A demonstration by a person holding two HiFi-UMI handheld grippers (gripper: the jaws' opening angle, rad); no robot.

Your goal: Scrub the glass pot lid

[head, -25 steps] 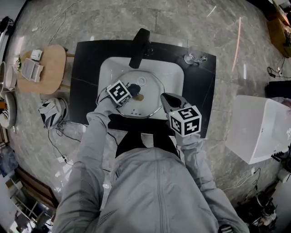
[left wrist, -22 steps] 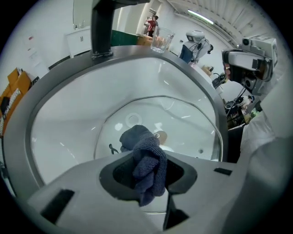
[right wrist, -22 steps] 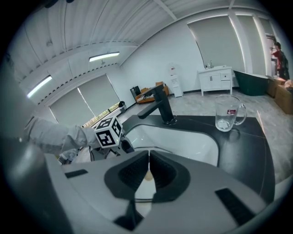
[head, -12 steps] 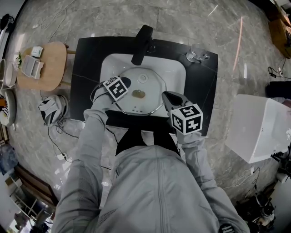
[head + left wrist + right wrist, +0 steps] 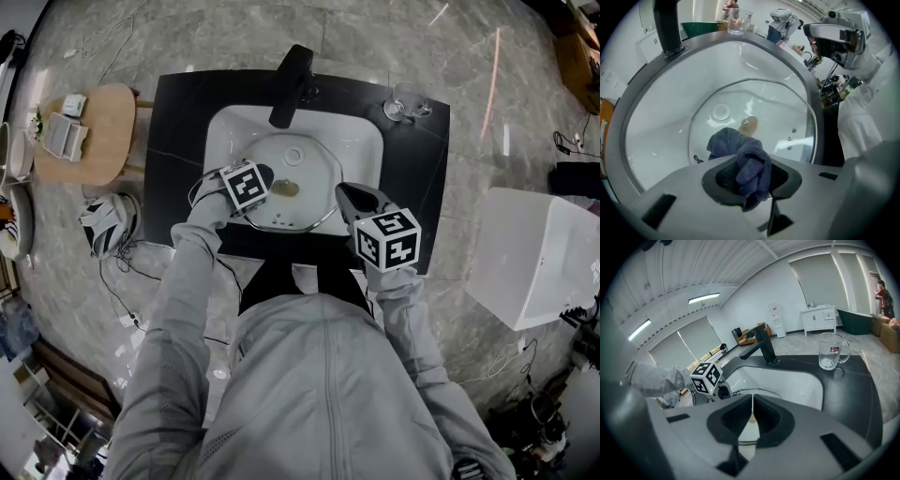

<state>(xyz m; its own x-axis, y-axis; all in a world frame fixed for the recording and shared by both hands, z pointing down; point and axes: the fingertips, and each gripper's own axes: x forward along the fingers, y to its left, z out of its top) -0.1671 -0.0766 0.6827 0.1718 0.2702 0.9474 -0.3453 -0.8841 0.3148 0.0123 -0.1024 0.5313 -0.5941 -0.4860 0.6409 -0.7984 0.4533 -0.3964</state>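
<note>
The glass pot lid (image 5: pixel 311 202) lies in the white sink (image 5: pixel 361 150), its tan knob (image 5: pixel 286 187) near the middle. My left gripper (image 5: pixel 255 180) is shut on a dark blue cloth (image 5: pixel 265 173) that rests on the glass just left of the knob. In the left gripper view the cloth (image 5: pixel 750 164) bunches between the jaws of the left gripper (image 5: pixel 751 180), over the lid (image 5: pixel 787 117). My right gripper (image 5: pixel 344 199) is shut at the lid's front right rim with nothing in it. In the right gripper view, the right gripper (image 5: pixel 752 411) looks down on the lid (image 5: pixel 746 432).
A black faucet (image 5: pixel 289 73) overhangs the back of the basin. A glass mug (image 5: pixel 406 101) stands on the dark counter at the back right. A round wooden stool (image 5: pixel 89 136) is left of the counter and a white bin (image 5: pixel 534 258) is to the right.
My left gripper slid the cloth left, away from the knob, then back beside it. The right gripper stayed at the lid's rim.
</note>
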